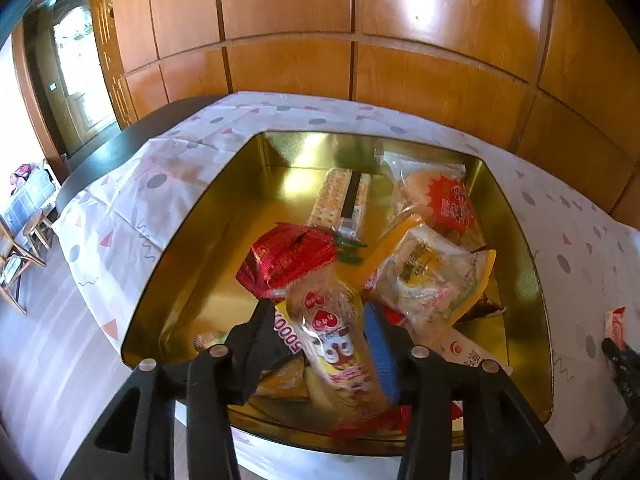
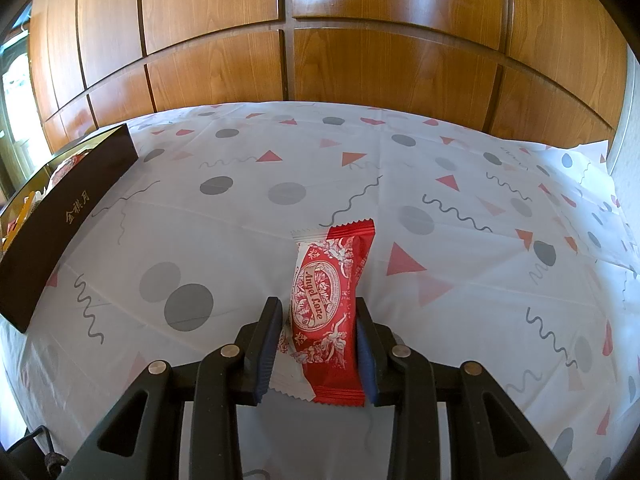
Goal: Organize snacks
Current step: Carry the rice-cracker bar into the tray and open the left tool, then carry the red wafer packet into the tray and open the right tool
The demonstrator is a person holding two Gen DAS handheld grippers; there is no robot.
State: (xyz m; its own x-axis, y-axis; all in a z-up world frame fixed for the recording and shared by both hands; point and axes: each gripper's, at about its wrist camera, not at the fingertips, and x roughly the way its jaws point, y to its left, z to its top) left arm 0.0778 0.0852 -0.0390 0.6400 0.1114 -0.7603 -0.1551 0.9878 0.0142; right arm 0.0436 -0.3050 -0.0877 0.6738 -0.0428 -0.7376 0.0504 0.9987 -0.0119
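Note:
My left gripper (image 1: 320,320) is shut on a clear-wrapped bread snack (image 1: 334,332) with a red logo and holds it over the near part of a gold tin box (image 1: 192,236). Inside the box lie a red foil pack (image 1: 288,260), a cracker pack (image 1: 344,200) and two clear-wrapped pastries (image 1: 424,280). In the right wrist view my right gripper (image 2: 318,312) straddles a red and white "Angel Love" snack packet (image 2: 328,304) lying on the tablecloth; the pads (image 2: 366,344) touch or nearly touch its sides. The box's dark outer wall (image 2: 60,224) shows at far left.
The table carries a white cloth with grey dots and red triangles (image 2: 440,200). A wood-panelled wall (image 2: 320,40) runs along the far edge. The right gripper and red packet also show at the right edge of the left wrist view (image 1: 616,324). Chairs stand on the floor at left (image 1: 24,240).

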